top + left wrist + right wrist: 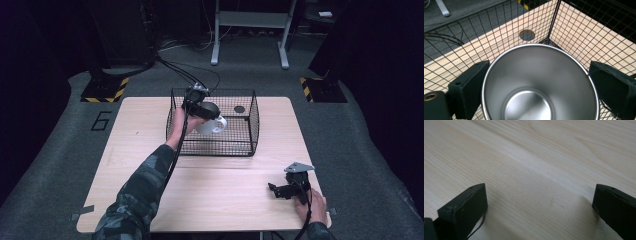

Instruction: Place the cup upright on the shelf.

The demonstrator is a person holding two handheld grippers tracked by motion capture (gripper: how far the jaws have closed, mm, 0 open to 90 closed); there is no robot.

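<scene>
dark floor and black curtains surround my pale wooden table (210, 200), with a white frame standing on the floor beyond the table's far edge. on the far half of the table sits a black wire basket (252, 125), open at the top, and through its mesh floor i can see a small dark round mark (239, 109) on the wood near the basket's far right corner.

my left gripper (202, 107) is reached into the basket from above, and its jaws are clamped on a cup (212, 125) that looks white outside and has a handle on the side toward me. in the left gripper view the cup (539, 82) shows a shiny steel inside and a round bottom, with one black jaw pressed against each side of its rim. the basket's corner post (552, 21) stands just behind it, and the round mark (527, 35) lies beyond the rim.

my right gripper (282, 190) rests low at the near right of the table, well apart from the basket. in the right gripper view its jaws stand wide apart with only bare wood (536, 170) between them.
</scene>
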